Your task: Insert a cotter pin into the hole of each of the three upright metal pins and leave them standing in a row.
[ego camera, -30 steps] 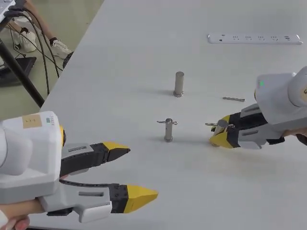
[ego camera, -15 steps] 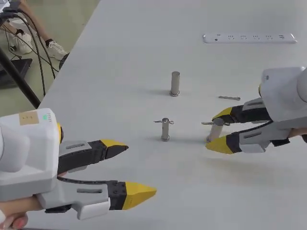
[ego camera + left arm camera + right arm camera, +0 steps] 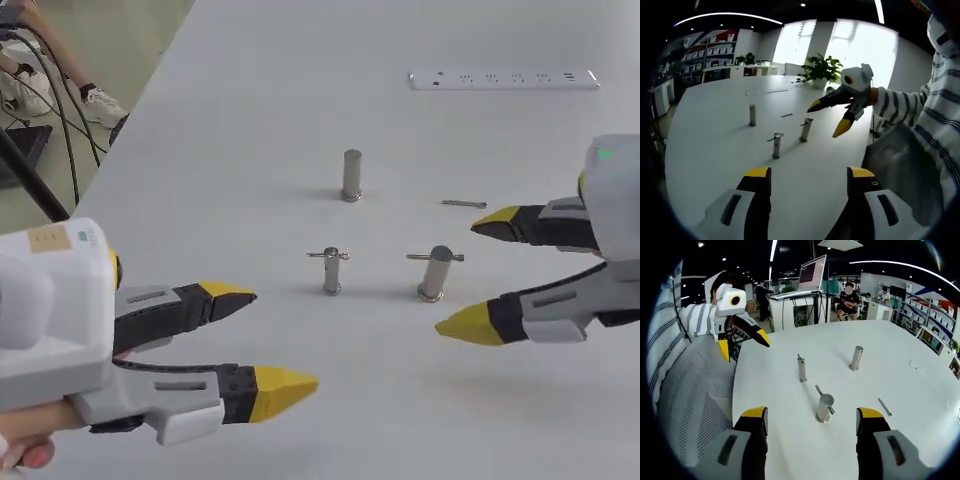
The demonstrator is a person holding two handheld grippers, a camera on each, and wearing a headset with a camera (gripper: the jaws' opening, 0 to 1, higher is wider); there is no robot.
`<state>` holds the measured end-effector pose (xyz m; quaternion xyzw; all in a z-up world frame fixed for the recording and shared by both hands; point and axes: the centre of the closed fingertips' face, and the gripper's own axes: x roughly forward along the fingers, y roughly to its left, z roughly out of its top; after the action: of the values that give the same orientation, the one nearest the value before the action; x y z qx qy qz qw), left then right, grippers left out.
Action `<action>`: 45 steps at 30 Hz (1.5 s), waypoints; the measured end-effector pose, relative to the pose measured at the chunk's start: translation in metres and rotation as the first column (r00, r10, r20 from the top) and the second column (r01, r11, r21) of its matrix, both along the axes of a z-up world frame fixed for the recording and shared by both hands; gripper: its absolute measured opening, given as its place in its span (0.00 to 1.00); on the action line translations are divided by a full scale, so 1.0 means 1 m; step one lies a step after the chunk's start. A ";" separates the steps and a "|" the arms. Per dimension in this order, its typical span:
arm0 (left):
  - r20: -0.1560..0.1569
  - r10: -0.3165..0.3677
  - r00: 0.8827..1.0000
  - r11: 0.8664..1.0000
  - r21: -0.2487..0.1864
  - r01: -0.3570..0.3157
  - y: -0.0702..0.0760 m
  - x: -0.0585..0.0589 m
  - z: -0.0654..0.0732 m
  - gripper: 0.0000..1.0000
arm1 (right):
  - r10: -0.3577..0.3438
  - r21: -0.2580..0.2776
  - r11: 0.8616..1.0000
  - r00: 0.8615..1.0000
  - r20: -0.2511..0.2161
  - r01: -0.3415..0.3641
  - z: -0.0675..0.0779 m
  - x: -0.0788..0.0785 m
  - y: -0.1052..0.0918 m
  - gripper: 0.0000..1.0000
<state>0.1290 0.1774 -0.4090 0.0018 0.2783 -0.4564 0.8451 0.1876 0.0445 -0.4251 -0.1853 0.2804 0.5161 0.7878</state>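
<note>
Left gripper (image 3: 285, 340) hovering over near table (image 3: 250, 120) edge, jaws spread, gripping nothing. Right gripper (image 3: 455, 277) hovering just beside right pin (image 3: 435, 272), jaws parted, empty. Right pin and middle pin (image 3: 331, 270) standing upright, carrying fitted cotters (image 3: 327, 255) crosswise near tops. Far pin (image 3: 351, 175) standing bare. Loose cotter pin (image 3: 464, 204) lying flat behind right pin. Power strip (image 3: 503, 78) lying beyond. Tan sticker (image 3: 50, 238) on left gripper showing print too small to read.
</note>
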 end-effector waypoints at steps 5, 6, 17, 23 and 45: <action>0.004 0.004 1.000 1.000 -0.010 -0.004 -0.001 0.002 0.002 0.60 | -0.030 0.015 0.999 0.999 -0.022 0.030 0.006 -0.011 -0.006 0.75; 0.005 0.006 1.000 1.000 -0.013 -0.006 -0.001 0.003 0.003 0.60 | -0.033 0.016 0.999 0.999 -0.023 0.034 0.007 -0.012 -0.006 0.75; 0.009 0.042 0.999 0.999 -0.021 -0.042 0.005 0.015 0.001 0.61 | -0.122 0.003 0.992 0.992 -0.036 0.122 0.005 -0.013 -0.015 0.81; 0.000 0.042 0.999 0.999 -0.023 -0.042 0.005 0.018 0.001 0.63 | -0.138 0.005 0.990 0.990 -0.042 0.138 0.006 -0.020 -0.017 0.85; 0.023 0.026 0.999 0.999 -0.019 -0.025 -0.007 0.052 0.007 0.73 | -0.253 0.022 0.966 0.961 -0.109 0.256 0.007 -0.046 -0.033 0.92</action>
<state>0.1810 0.1700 -0.4020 -0.0045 0.2642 -0.4481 0.8541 0.1417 0.0111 -0.4186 -0.1060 0.3339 0.4246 0.8349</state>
